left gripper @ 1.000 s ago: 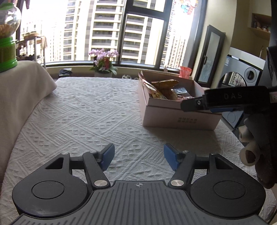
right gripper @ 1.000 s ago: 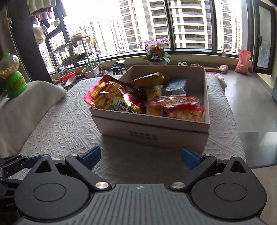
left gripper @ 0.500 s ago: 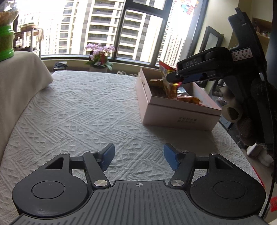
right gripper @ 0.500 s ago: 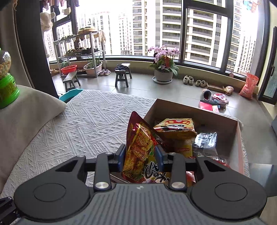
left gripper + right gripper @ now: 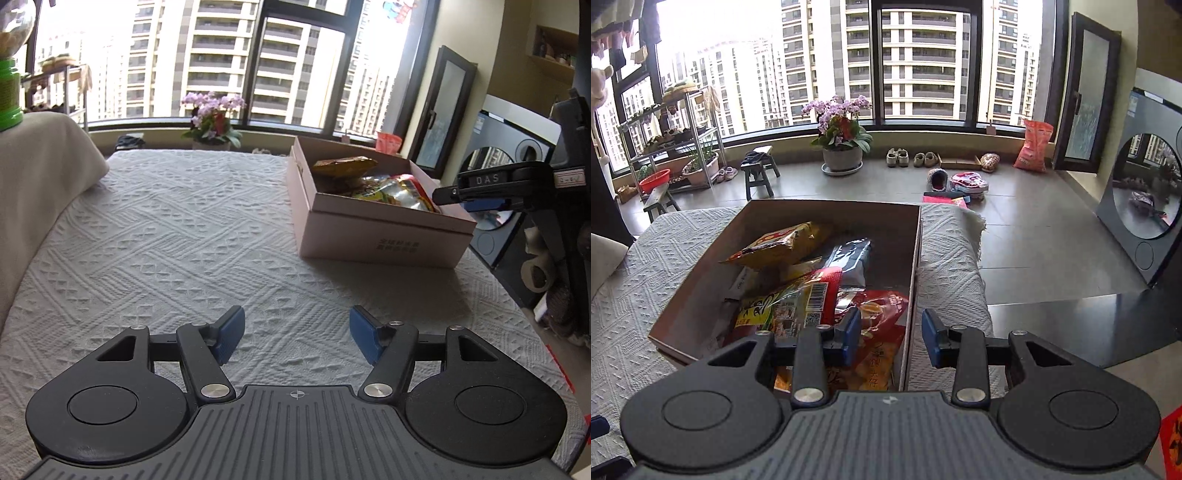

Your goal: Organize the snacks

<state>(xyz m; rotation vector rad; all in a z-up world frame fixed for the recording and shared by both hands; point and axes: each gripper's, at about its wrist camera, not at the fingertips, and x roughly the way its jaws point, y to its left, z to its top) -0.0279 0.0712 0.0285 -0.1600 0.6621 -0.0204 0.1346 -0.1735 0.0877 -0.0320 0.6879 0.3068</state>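
Note:
A pinkish cardboard box (image 5: 380, 236) stands at the table's right side and holds several snack packets (image 5: 391, 188). In the right wrist view the box (image 5: 701, 280) shows a yellow packet (image 5: 775, 247), a dark packet (image 5: 849, 262) and a red and yellow packet (image 5: 798, 302) lying on top. My right gripper (image 5: 888, 338) is open and empty above the box's near right corner; it also shows in the left wrist view (image 5: 476, 190). My left gripper (image 5: 295, 334) is open and empty, low over the white cloth.
A textured white cloth (image 5: 177, 236) covers the table. A beige cushion (image 5: 33, 177) lies at the left with a green-based jar (image 5: 9, 96) on it. A flower pot (image 5: 842, 147), stools, shoes and a plant rack stand on the floor by the window. A dark appliance (image 5: 1141, 192) is at the right.
My right gripper held the red and yellow packet half a second ago; it has opened and the packet now lies in the box. The left gripper has stayed open over the cloth.

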